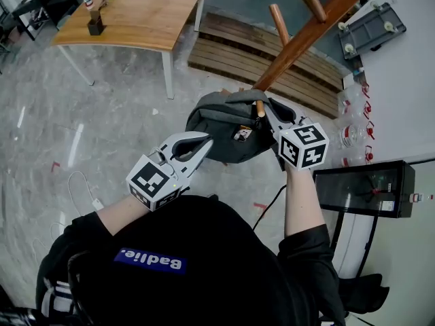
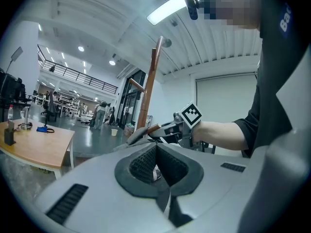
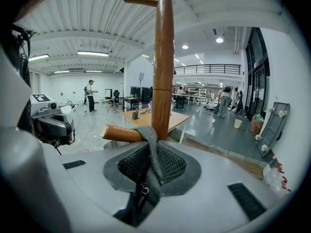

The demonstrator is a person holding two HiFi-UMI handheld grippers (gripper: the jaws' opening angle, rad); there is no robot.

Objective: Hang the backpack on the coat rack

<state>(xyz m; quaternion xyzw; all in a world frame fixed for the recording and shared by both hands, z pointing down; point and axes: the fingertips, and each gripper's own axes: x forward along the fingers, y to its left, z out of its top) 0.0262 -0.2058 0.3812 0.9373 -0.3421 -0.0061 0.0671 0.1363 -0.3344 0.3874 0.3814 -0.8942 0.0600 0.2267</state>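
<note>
**Backpack strap looped over a rack peg**

A light wooden table point(image 1: 136, 19) stands well apart, beyond the brown wooden coat rack point(image 1: 326, 12). At the rack's pole hangs the grey fabric backpack point(image 1: 217, 124), between the two grippers. The right gripper point(image 3: 151, 161) is clamped on the backpack's grey woven strap point(image 3: 150, 144), which lies over a short wooden peg point(image 3: 121, 133). The left gripper point(image 2: 156, 161) has its jaws closed together, tips at the backpack's near edge.
</note>
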